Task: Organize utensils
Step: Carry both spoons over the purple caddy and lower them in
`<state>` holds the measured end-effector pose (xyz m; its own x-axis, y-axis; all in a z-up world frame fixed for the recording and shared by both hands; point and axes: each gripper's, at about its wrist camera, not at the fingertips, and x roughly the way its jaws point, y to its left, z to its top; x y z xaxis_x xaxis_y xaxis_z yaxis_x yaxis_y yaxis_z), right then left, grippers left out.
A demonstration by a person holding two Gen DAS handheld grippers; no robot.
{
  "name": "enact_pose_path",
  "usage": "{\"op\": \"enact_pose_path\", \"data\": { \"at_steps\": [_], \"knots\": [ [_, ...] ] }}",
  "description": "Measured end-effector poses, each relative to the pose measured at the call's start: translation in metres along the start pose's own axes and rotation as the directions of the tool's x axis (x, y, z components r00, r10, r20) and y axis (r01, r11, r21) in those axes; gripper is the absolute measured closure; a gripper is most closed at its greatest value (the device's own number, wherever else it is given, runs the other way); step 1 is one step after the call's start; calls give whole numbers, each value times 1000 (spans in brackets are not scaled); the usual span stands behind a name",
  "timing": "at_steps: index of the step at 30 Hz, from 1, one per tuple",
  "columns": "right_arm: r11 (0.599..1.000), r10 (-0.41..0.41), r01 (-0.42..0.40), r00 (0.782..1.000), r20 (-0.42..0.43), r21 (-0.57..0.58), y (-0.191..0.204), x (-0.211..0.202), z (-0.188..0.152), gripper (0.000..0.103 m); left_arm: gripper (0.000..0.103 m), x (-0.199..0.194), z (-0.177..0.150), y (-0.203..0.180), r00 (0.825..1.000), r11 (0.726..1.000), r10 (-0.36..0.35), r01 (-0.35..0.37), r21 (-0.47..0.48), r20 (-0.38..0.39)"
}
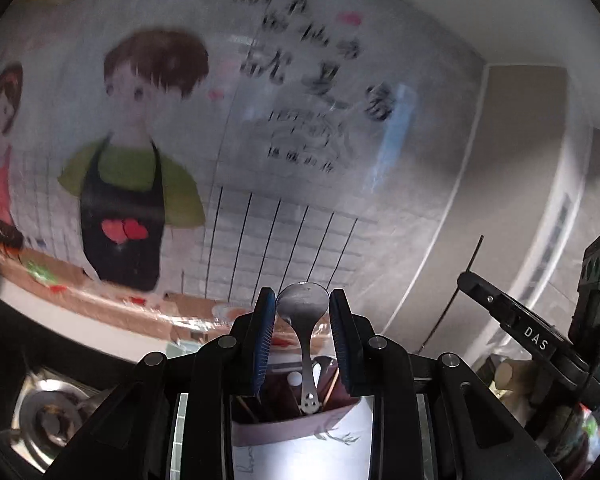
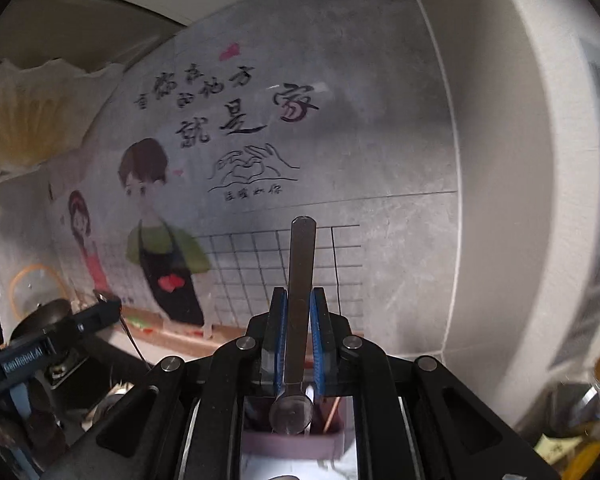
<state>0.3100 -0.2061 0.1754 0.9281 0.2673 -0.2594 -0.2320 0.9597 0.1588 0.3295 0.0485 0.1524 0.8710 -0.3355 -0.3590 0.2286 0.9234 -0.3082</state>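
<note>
Between each gripper's clamped jaws, a spoon: left bowl-up, right handle-up.

Motion blur is smearing the cartoon wall sticker with black lettering in the left wrist view. The black linkage is hiding most of the pinkish plastic utensil holder, and its contents are staying indistinct. The round steel pot is getting cut off at the edge.

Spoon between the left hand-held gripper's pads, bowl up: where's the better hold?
On the flat handle, below the bowl, pads across its flat faces, from the same side. The rounded bowl gives the pads curved edges only; the handle is straight. The spoon hangs above the utensil holder.
</note>
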Motion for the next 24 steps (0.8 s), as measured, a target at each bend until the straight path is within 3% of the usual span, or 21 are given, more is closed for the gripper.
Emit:
{"op": "enact_pose_path", "data": {
  "at_steps": [8, 17, 19, 21, 24],
  "knots": [
    [1000, -19, 19, 996, -92, -3, -9, 74, -32, 93, 74, 74, -26, 24, 993, 999, 6, -12, -48, -114],
    [999, -38, 33, 981, -190, -33, -5, 125, -75, 93, 74, 114, -53, 33, 982, 999, 36, -38, -5, -184],
    [999, -30, 24, 972, -233, -27, -6, 133, -85, 90, 70, 120, -65, 37, 978, 999, 9, -16, -28, -209],
    [1000, 24, -26, 954, -300, -2, -9, 140, -96, 90, 42, 122, -75, 42, 972, 998, 14, -27, -53, -233],
    [999, 37, -28, 939, -342, 31, -13, 135, -107, 82, 37, 109, -86, 42, 973, 994, 85, -97, -43, -213]
  ]
}}
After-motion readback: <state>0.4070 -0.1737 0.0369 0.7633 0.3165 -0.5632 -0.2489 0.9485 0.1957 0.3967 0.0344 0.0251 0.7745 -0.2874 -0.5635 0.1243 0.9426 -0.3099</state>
